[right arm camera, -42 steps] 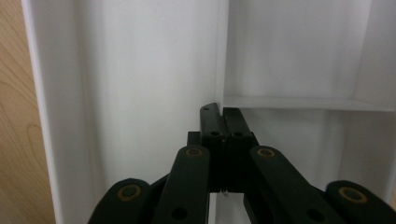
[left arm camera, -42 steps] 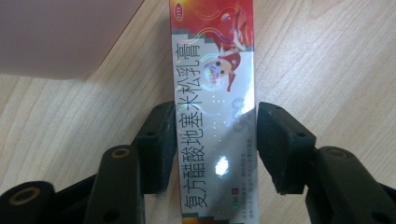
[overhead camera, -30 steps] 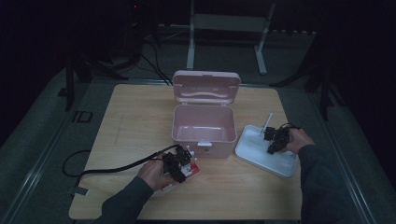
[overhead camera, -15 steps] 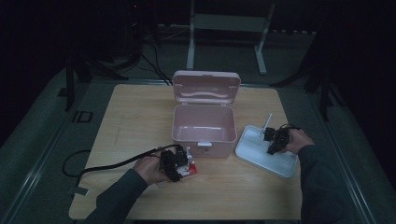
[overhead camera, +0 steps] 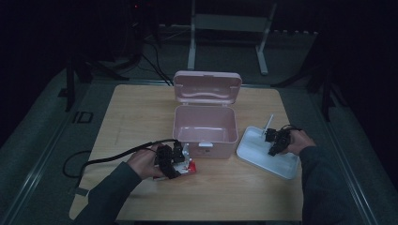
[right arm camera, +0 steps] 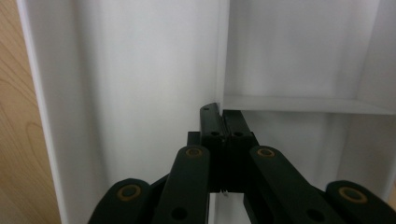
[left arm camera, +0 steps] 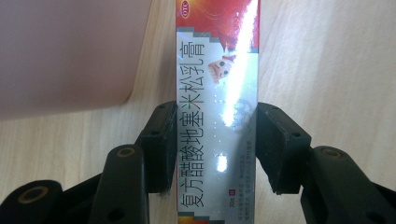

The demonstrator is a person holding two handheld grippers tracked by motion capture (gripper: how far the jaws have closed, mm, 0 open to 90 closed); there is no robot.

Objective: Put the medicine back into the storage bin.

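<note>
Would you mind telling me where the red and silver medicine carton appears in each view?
High view: the medicine carton is lower centre, in the left hand-held gripper, just left-front of the pink box.
Left gripper view: centre, running top to bottom between the jaws.
Right gripper view: not in it.
Shared landmark: the pink box, upper left in the left gripper view.

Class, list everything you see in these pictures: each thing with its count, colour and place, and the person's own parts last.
Table: one, light wood, centre.
Storage box: one, pink, lid open, mid-table.
Tray: one, white, divided, right of the box.
Medicine carton: one, red and silver, in front of the box's left corner.
Frame: one, pale, behind the table.
Left tongs: black, shut on the carton.
Right tongs: black, shut, over the tray.
</note>
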